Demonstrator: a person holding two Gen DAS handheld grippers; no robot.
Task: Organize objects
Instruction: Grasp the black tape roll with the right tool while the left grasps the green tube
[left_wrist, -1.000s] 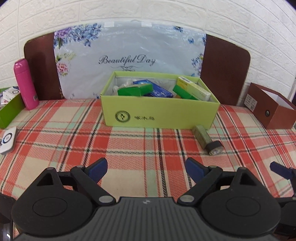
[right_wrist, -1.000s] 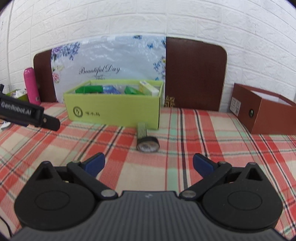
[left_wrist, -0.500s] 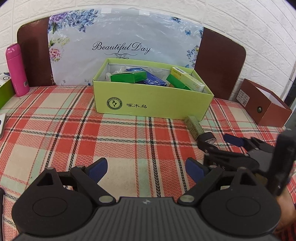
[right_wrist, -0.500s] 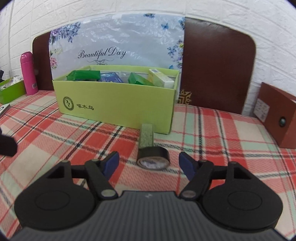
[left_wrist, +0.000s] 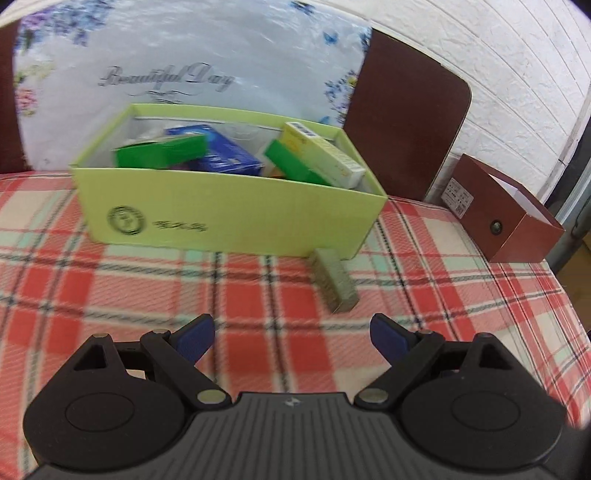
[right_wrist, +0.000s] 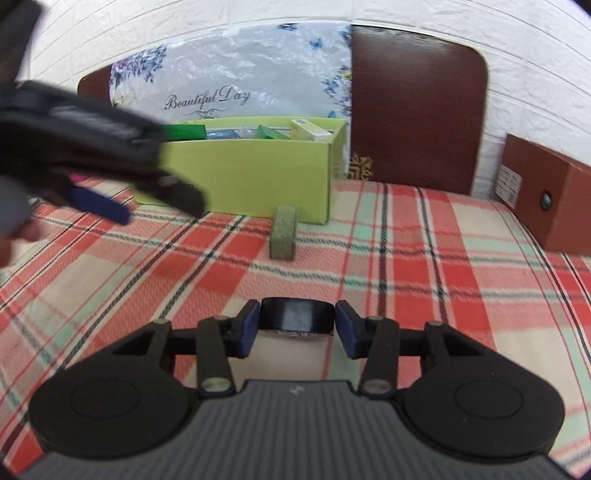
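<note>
A lime-green open box (left_wrist: 229, 218) holds several small green, blue and yellow cartons; it also shows in the right wrist view (right_wrist: 258, 173). A small olive-green block (left_wrist: 334, 284) lies on the plaid cloth in front of the box's right corner, and shows in the right wrist view (right_wrist: 283, 232). My right gripper (right_wrist: 297, 326) is shut on a black tape roll (right_wrist: 297, 319) and holds it above the cloth, nearer than the block. My left gripper (left_wrist: 291, 338) is open and empty, just short of the block; it appears blurred at the left of the right wrist view (right_wrist: 99, 206).
A brown open box (left_wrist: 506, 214) stands at the right edge of the table, also in the right wrist view (right_wrist: 546, 195). A floral "Beautiful Day" bag (left_wrist: 177, 74) and a dark brown board (left_wrist: 406, 122) lean against the white brick wall behind.
My right gripper closed on the black tape roll and drew it back from the olive block. My left gripper moved forward and right toward the green box; the view is motion-blurred.
</note>
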